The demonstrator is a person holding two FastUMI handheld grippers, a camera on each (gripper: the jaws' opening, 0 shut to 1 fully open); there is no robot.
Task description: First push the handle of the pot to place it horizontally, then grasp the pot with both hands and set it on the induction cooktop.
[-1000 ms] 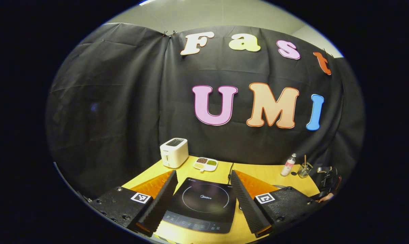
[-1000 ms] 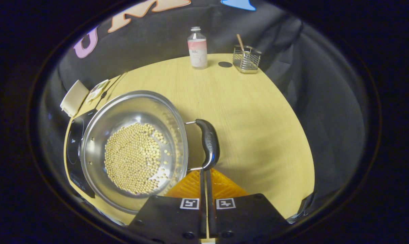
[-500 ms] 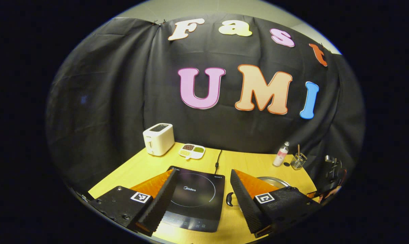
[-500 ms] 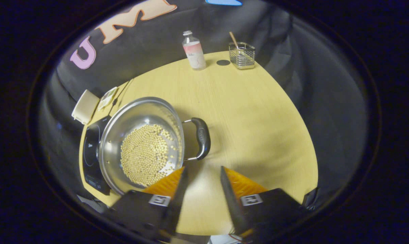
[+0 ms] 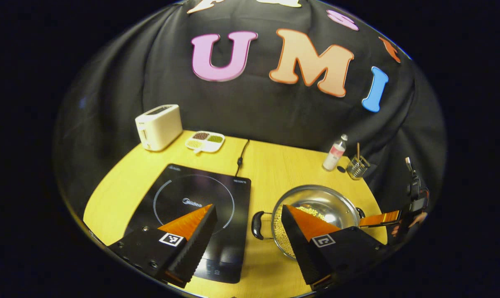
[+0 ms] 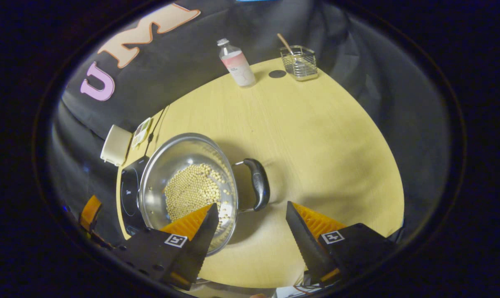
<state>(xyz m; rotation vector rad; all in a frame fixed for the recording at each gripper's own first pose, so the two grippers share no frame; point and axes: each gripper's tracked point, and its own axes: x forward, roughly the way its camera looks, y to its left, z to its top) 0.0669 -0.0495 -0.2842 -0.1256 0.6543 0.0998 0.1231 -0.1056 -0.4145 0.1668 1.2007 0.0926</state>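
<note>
Both the left gripper [image 5: 249, 215] and the right gripper [image 6: 252, 212] gape wide above the pot [image 6: 189, 188] beside the Midea-branded induction cooktop [image 5: 196, 203].

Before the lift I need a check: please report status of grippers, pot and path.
Both hand-held grippers open, left, right, holding nothing. Pot with beans on table beside induction cooktop, not yet on it. Cooktop surface bare.
</note>
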